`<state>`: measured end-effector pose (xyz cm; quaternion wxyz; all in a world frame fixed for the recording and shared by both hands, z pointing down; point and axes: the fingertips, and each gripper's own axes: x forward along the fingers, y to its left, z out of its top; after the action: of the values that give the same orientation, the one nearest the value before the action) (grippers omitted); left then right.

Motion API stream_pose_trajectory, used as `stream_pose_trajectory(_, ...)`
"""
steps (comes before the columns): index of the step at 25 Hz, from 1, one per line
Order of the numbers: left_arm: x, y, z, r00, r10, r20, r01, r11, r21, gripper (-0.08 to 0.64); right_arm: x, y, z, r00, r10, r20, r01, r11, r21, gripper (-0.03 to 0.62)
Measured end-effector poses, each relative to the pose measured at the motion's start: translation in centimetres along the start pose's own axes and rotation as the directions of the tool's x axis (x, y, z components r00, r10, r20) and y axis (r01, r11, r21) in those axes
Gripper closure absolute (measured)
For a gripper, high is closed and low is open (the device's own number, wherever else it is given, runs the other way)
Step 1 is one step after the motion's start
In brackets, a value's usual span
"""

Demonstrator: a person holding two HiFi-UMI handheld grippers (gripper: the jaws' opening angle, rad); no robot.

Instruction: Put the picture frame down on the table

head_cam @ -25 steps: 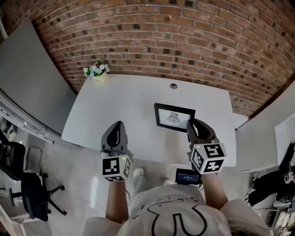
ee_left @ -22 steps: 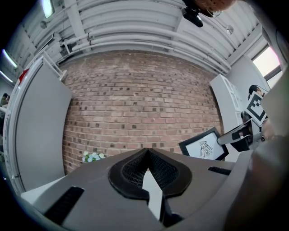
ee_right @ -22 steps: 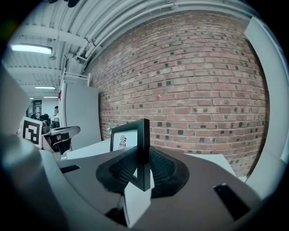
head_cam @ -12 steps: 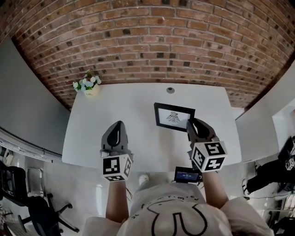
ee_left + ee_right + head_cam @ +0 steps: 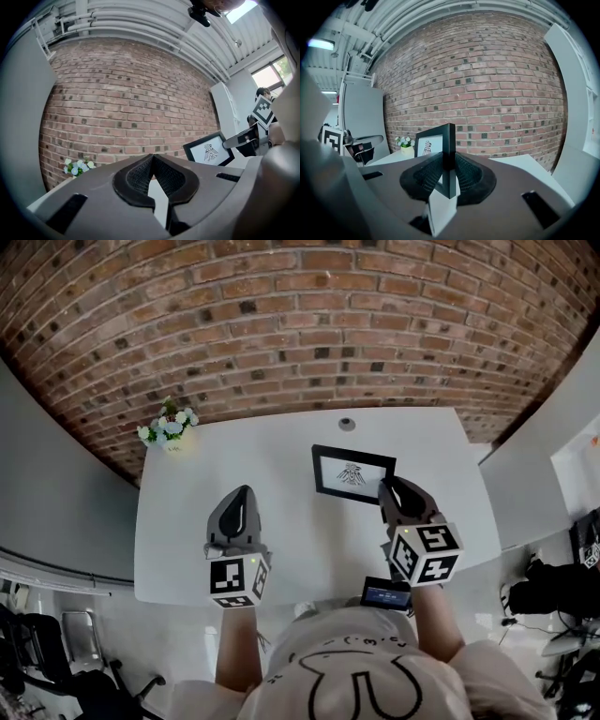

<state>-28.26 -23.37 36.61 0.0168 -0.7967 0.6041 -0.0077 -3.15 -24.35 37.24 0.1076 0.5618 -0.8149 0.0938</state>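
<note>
Only one container was out there: a small pale pot (image 5: 172, 442) at the table's far left corner, and it carried a bunch of white flowers (image 5: 167, 425). The picture frame (image 5: 353, 473) was a black, flat-sided, square-cornered moulding around a white sheet with a small dark drawing. It sat in the right gripper (image 5: 391, 487), whose dark cross-hatched pads were clamped on the moulding at its near right corner. The frame stood over the right half of the table (image 5: 281, 465), leaning back with its face to the head camera. I couldn't tell whether its lower edge touched the top. The left gripper (image 5: 241, 491) hung over the table's near left part, well apart from the frame, its jaw tips together with nothing between them. The table was a smooth white slab with rounded corners and a round cap (image 5: 347, 424) near the far edge. Behind it ran a rough red brick wall (image 5: 300, 324), with a plain grey panel (image 5: 56, 493) at the left.
</note>
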Motion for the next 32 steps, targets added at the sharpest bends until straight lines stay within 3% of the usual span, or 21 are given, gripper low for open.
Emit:
stream_pose_trajectory(10,2.9,-0.2,-0.6,0.999,0.039,-0.007,-0.040,0.999,-0.031,0.548,1.9,-3.6,-0.5,0.999,0.019,-0.037,-0.017,0.998,0.057,0.515)
stream_pose_trajectory(23,7.2,-0.9,-1.7,0.998,0.041,-0.037,-0.042,0.998,-0.040,0.548,7.3,-5.2,-0.1,0.989,0.116,-0.091,-0.113,0.993,0.040,0.515)
stream_pose_trajectory(32,9.4,-1.2,-4.7,0.993,0.028,-0.117,-0.035,0.998,-0.059,0.548,9.7,-6.7,-3.6,0.973,0.133,-0.191,-0.115,0.988,0.100,0.515)
